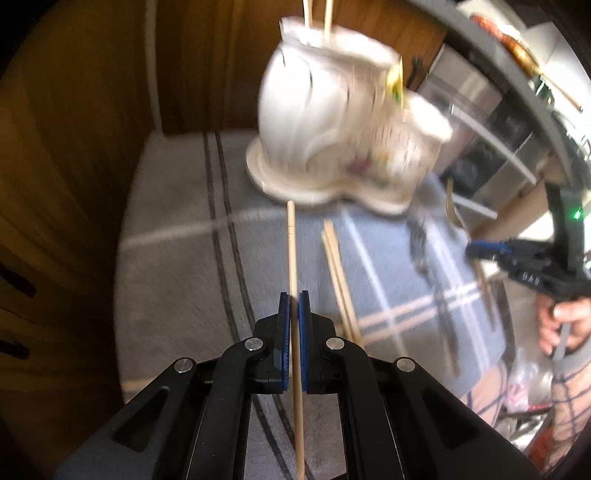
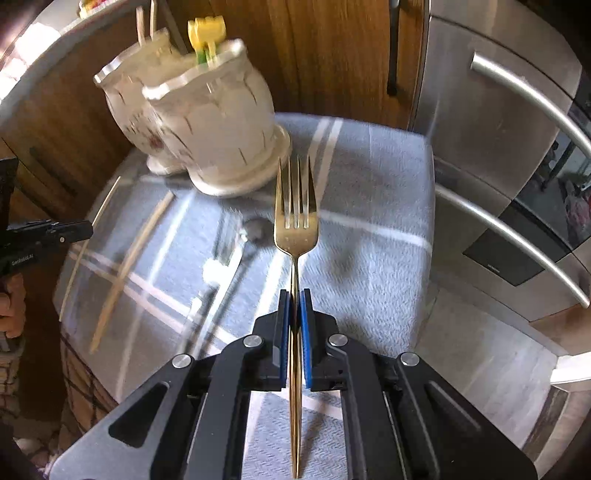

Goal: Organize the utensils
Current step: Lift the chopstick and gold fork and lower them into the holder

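Pinching a chopstick (image 1: 293, 258) between its blue pads, the left gripper (image 1: 294, 295) holds it above the cloth (image 1: 177, 236) on the desk, stick running straight out ahead and back under the gripper body. Its tip points toward the holder (image 1: 332, 122), a white ceramic two-cup piece on a shared base, blurred by motion. Two chopsticks (image 1: 317, 14) already stand in the holder's far cup. A loose pair (image 1: 340, 280) lies on the cloth just right of the held stick. Dark utensils further right, too blurred to name.

Right gripper (image 2: 295, 297) is clamped on the handle of a gold fork (image 2: 296, 221), tines forward and aimed near the holder (image 2: 207, 122) base, fork off the cloth (image 2: 369, 206). A yellow-topped item (image 2: 206, 35) sticks out of the holder's near cup. Chopsticks (image 2: 129, 266) lie on the cloth left of the fork; a grey spoon (image 2: 255, 229) lies between them and the fork, blurred. Fridge (image 2: 517, 184) stands right of the desk. The left gripper (image 2: 48, 232) shows at the left edge there.
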`<state>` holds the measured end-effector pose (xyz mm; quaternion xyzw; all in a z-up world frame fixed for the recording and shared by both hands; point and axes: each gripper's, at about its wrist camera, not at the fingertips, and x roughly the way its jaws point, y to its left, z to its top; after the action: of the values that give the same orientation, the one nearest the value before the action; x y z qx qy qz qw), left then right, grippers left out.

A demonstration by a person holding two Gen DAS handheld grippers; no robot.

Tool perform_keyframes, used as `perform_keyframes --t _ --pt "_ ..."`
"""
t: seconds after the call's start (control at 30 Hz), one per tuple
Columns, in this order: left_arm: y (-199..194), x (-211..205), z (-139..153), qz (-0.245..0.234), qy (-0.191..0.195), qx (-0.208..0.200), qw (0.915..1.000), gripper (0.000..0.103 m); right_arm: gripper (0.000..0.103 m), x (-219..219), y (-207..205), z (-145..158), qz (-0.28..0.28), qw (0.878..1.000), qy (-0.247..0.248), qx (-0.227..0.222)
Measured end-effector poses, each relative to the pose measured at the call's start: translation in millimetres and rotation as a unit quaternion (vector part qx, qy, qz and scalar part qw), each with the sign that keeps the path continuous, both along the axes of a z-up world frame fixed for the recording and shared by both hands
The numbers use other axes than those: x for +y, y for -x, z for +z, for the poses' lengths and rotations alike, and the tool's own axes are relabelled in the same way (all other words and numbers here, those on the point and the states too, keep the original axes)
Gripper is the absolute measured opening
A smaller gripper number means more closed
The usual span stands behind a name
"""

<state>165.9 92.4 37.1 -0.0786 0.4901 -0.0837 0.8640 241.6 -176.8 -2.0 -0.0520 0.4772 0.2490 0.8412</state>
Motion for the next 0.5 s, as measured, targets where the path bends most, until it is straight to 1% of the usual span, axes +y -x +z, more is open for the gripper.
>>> perform_keyframes --t 0.07,0.17,0.27,0.3,0.4,0.47,0.5 --pt "3.7 4.2 15.8 0.005 0.000 -0.026 0.9996 0.005 0.006 1.7 3.2 13.2 0.001 1.000 -0.013 -0.019" --pt "6.4 4.9 42.8 0.012 0.001 -0.076 0.9970 0.005 0.006 5.6 10.5 35.0 0.009 0.998 -0.031 -0.049" --pt "8.8 3.3 72.2 0.027 -0.026 -0.137 0.9899 0.004 0.006 10.2 16.2 55.6 0.017 0.996 -0.044 -0.078" --pt "10.1 -0.6 78.4 0.030 -0.028 -0.149 0.9879 0.004 0.006 12.8 17.6 62.1 0.020 0.995 -0.046 -0.088" --pt "5.8 -3.4 100.9 0.030 -0.021 -0.184 0.9823 0.005 0.006 17.8 23.7 78.3 0.021 0.992 -0.047 -0.112" --pt "-1.6 -7.7 112.9 0.027 -0.009 -0.204 0.9786 0.005 0.005 20.0 24.7 88.3 0.021 0.990 -0.053 -0.126" --pt "-7.6 -8.4 121.1 0.034 -0.009 -0.213 0.9765 0.005 0.005 20.6 24.3 93.0 0.020 0.990 -0.056 -0.131"
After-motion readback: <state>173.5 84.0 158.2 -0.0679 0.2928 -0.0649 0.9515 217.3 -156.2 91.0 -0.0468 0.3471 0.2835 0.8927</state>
